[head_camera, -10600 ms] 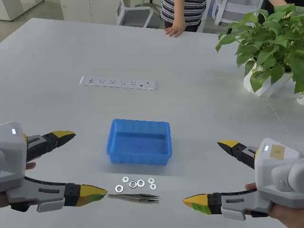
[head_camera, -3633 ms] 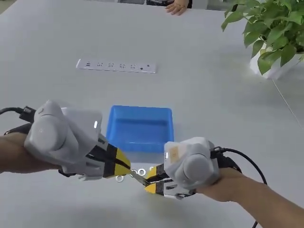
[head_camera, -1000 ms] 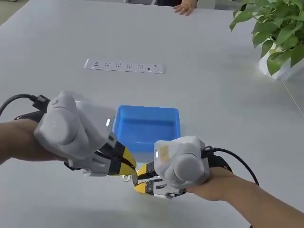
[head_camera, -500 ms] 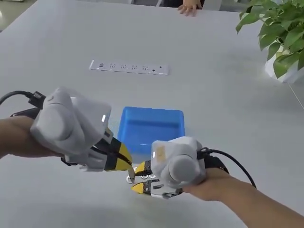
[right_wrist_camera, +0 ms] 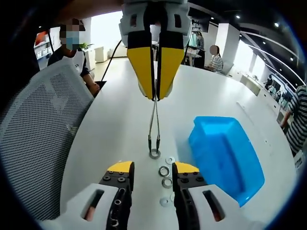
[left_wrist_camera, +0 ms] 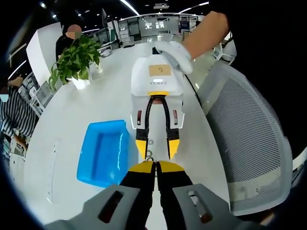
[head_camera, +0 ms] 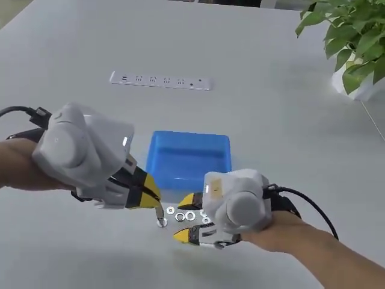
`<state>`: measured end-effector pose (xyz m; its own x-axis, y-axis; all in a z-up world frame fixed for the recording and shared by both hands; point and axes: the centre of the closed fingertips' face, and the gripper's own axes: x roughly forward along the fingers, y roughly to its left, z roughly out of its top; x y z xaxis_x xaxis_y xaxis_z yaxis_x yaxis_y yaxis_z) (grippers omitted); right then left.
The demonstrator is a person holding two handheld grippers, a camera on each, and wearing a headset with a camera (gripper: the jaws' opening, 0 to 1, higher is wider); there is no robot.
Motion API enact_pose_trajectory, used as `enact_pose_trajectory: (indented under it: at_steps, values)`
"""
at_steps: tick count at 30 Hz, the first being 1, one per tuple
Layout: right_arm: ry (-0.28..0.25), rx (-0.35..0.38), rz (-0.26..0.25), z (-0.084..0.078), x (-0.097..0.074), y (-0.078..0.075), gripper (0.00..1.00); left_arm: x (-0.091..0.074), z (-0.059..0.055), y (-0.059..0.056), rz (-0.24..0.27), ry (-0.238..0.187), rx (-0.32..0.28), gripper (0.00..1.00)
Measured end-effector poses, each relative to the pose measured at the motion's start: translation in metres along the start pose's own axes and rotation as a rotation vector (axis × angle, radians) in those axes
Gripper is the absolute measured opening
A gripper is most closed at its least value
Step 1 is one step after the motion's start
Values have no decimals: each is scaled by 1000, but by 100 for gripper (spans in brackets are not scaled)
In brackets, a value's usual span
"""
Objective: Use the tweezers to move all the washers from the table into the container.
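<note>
L gripper (head_camera: 150,195) clamped on tweezers (right_wrist_camera: 154,120), tips at one washer (right_wrist_camera: 154,154), near container (head_camera: 189,158) front wall. Other washers (right_wrist_camera: 164,171) on surface (head_camera: 271,120) nearer container. R gripper (right_wrist_camera: 152,166) open beside them.

Tip gap: tight; left gripper (head_camera: 151,197) and right gripper (head_camera: 187,217) face tip to tip, with tweezers (right_wrist_camera: 154,120) and washers (head_camera: 185,215) between them.
Far side of washers: container (head_camera: 191,158) wall blocks, just beside them.
Table (head_camera: 283,114) middle: bare between container and power strip (head_camera: 160,80).
Far right corner: plant (head_camera: 352,42) overhangs.
Near edge: mesh chair (left_wrist_camera: 249,143) close alongside.
</note>
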<state>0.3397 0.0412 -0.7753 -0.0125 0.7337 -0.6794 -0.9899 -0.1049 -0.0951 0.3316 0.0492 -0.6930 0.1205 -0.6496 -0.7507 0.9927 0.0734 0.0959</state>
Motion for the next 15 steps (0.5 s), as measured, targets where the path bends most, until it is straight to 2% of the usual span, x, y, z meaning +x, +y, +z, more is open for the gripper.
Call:
enact_pose_trajectory:
  at_steps: [5,15]
  values:
    - [-1,24,-22,-5,-6,-2,37,0,0,-2,-4,2,-2,6]
    - [3,41,-30,-11,-9,-1,37,0,-1,0,-9,-5,-7,6]
